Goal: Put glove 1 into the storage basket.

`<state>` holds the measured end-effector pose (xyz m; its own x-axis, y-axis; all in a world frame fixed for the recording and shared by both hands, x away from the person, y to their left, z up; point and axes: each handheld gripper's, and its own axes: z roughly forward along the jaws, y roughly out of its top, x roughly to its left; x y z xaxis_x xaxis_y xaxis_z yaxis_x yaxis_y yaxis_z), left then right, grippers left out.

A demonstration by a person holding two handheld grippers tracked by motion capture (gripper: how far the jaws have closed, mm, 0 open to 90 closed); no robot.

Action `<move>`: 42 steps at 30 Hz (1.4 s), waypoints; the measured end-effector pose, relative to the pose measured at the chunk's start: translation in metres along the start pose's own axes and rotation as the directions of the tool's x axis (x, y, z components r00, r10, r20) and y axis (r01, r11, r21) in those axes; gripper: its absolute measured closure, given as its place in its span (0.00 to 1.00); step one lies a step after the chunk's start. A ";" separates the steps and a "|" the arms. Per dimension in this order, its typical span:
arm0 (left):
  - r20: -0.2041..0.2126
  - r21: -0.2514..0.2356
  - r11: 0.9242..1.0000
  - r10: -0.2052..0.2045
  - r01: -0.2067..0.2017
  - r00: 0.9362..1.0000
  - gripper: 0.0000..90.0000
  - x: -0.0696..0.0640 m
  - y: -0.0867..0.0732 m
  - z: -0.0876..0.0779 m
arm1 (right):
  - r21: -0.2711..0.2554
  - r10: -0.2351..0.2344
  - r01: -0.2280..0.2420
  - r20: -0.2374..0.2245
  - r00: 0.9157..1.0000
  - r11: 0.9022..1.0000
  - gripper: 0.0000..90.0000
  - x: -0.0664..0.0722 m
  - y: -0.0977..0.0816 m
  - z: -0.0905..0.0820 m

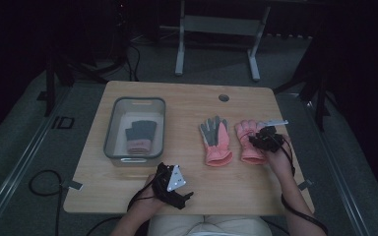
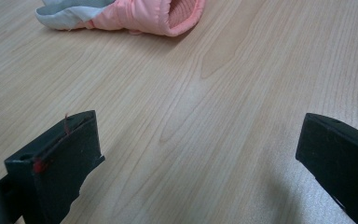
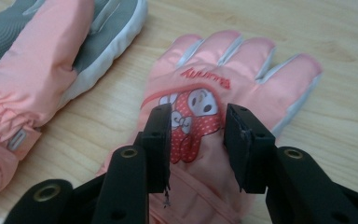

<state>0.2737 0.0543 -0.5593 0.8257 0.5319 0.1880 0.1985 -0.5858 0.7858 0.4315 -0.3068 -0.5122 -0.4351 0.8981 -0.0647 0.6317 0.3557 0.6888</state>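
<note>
Right hand-held gripper (image 3: 198,140) hovers part-open directly over the pink glove (image 3: 233,79).

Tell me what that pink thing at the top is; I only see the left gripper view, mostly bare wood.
Observer: It is a whole pink glove with a grey palm, lying flat on the table.
Operator: Is anyone handling it?
Observer: No. The right gripper is at a second pink glove beside it, its jaws apart over that glove's cartoon picture.
Operator: Anything else on the table?
Observer: A clear bin at the left holds a third glove with grey fingers.
</note>
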 end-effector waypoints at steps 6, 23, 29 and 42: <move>0.000 -0.001 1.000 0.002 -0.002 1.000 0.00 -0.001 0.000 0.000 | 0.024 0.005 -0.006 0.013 1.000 1.000 0.77 -0.003 -0.008 0.015; 0.000 -0.004 1.000 -0.004 0.004 1.000 0.00 0.001 -0.001 0.000 | -0.022 0.121 -0.120 0.058 0.991 0.993 0.96 0.008 0.011 -0.015; 0.000 -0.002 1.000 0.000 0.000 1.000 0.00 0.000 -0.001 0.000 | -0.086 0.146 -0.142 0.043 0.988 0.986 0.96 0.024 0.035 -0.043; -0.008 -0.008 1.000 -0.005 0.005 1.000 0.00 0.000 0.000 -0.001 | -0.155 0.078 -0.079 -0.009 0.997 0.985 0.96 0.095 0.082 -0.068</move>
<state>0.2735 0.0551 -0.5593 0.8204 0.5396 0.1892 0.1982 -0.5787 0.7911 0.3982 -0.2099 -0.4128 -0.3899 0.9208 -0.0040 0.5568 0.2392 0.7955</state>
